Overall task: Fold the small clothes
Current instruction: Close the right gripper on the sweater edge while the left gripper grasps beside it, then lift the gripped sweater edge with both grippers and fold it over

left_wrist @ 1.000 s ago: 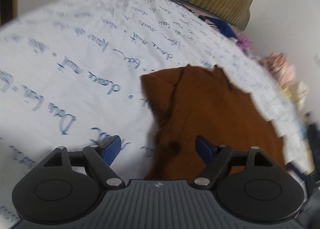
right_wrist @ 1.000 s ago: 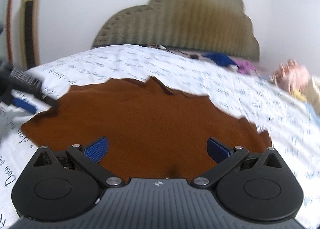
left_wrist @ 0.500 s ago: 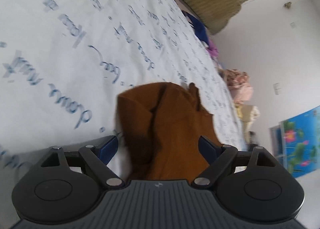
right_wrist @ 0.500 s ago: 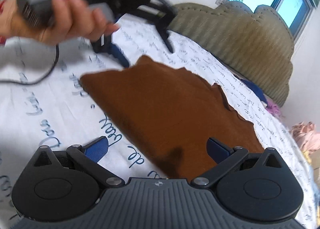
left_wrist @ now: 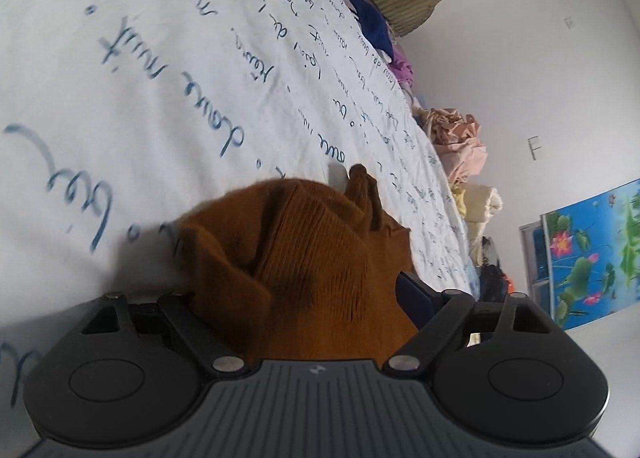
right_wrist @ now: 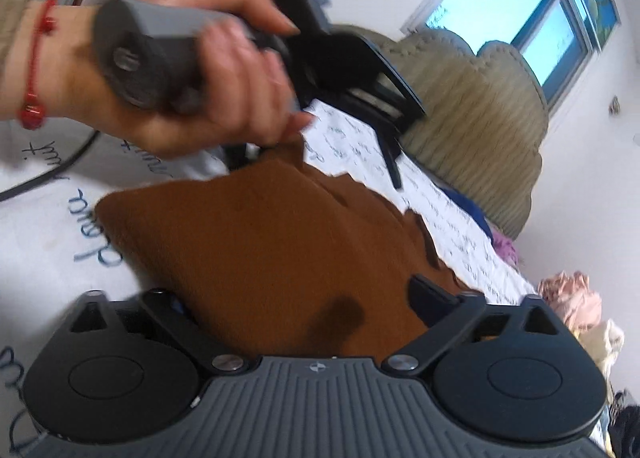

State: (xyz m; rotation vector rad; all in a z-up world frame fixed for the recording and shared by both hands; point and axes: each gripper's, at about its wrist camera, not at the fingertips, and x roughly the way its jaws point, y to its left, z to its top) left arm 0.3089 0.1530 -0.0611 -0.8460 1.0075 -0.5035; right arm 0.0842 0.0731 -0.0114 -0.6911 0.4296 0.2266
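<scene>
left gripper: fingers spread | right gripper: fingers spread

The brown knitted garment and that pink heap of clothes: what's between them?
In the left wrist view, only white bedsheet with blue handwriting separates the brown knitted garment from the pink heap of clothes.
</scene>
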